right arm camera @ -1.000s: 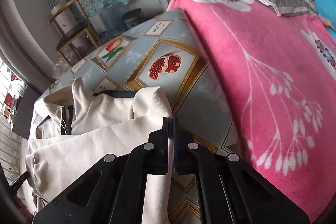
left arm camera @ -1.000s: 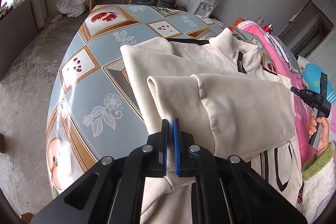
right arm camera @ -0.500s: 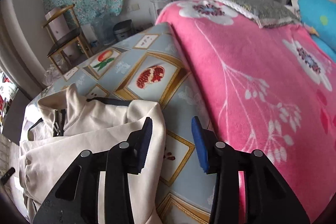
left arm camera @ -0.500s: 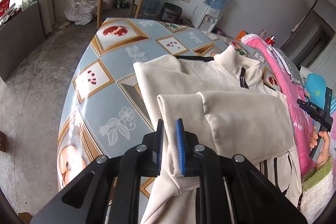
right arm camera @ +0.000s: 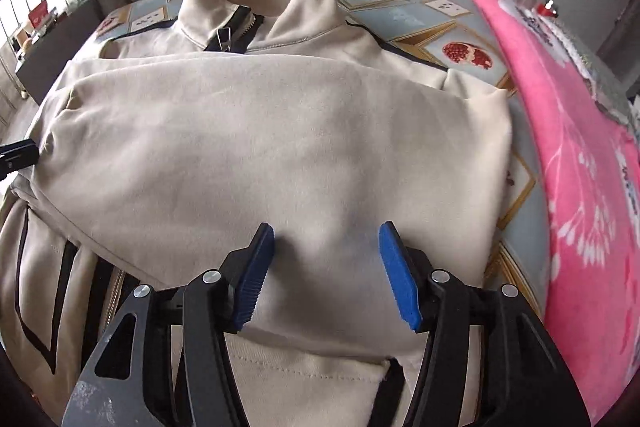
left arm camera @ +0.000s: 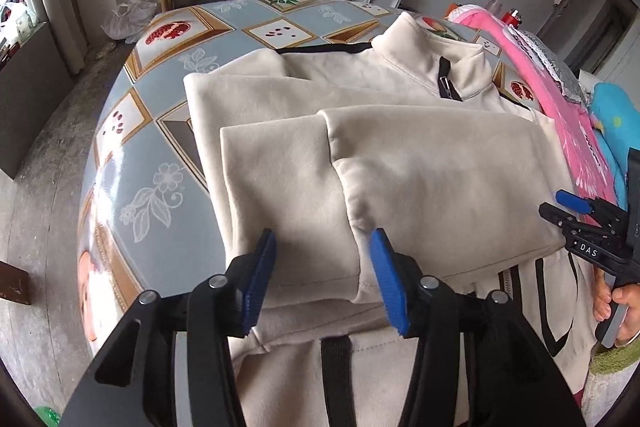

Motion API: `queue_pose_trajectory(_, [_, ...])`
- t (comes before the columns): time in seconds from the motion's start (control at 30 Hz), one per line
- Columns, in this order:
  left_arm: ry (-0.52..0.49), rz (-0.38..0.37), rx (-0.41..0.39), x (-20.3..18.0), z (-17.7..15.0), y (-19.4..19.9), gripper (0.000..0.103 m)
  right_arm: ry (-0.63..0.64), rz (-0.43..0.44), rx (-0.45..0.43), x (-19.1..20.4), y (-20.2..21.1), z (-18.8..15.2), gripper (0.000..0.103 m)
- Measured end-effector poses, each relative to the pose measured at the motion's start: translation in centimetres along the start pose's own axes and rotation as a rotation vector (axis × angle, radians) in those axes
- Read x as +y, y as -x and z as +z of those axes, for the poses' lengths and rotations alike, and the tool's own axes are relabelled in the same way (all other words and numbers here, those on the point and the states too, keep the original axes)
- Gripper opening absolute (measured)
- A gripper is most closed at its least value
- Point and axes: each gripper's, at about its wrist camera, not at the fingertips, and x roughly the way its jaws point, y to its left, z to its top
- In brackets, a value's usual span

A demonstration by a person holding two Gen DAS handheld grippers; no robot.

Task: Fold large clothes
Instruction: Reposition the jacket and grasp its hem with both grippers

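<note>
soft cream fleece zip jacket (left arm camera: pixel 400 163) spread on glossy blue fruit-print surface (left arm camera: pixel 168 183), stand-up collar pointing away, sleeves folded crosswise. left claw (left arm camera: pixel 322 273) and right claw (right arm camera: pixel 326 273) just opened wide, seemingly hovering above cloth, gripping nothing. fuzzy pink blanket (right arm camera: pixel 580 155) alongside.

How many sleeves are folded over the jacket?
2. One sleeve lies across the jacket's left side, the other across its right; their cuffs meet mid-chest.

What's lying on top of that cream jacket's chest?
Both sleeves of the cream jacket are folded across it, meeting mid-chest. They cover the zipper there; only its top shows at the collar.
</note>
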Motion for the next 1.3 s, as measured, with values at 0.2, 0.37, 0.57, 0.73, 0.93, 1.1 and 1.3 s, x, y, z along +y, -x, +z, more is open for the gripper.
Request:
queue_pose_trajectory(0.2, [-0.072, 0.022, -0.053, -0.3, -3.1, 6.0, 0.055, -0.063, 0.091, -0.131, 1.1, 8.1, -4.4, 0.076])
queue_pose_trajectory(0.37, [-0.079, 0.015, -0.037, 0.1, -8.5, 9.1, 0.065, -0.094, 0.132, -0.147, 3.4, 10.9, -10.3, 0.085])
queue_pose_trajectory(0.57, [-0.094, 0.06, -0.016, 0.1, -15.5, 9.8, 0.067, -0.103, 0.064, -0.133, 5.0, 10.5, -16.2, 0.085])
queue_pose_trajectory(0.73, [-0.088, 0.093, 0.002, 0.2, -20.3, 9.9, 0.067, -0.07, -0.016, -0.08, 5.2, 9.9, -21.1, 0.085])
queue_pose_trajectory(0.93, [-0.043, 0.065, -0.039, 1.2, -24.1, 11.4, 0.067, -0.149, 0.003, -0.072, 2.6, 12.2, -24.9, 0.085])
queue_pose_trajectory(1.1, [-0.01, 0.038, -0.036, 1.7, -26.0, 11.2, 0.066, -0.227, -0.014, -0.124, 0.3, 14.1, -25.8, 0.085])
queue_pose_trajectory(1.3, [0.021, -0.004, -0.062, 2.1, -26.1, 11.2, 0.048, -0.295, -0.005, -0.14, -2.4, 14.0, -25.8, 0.085])
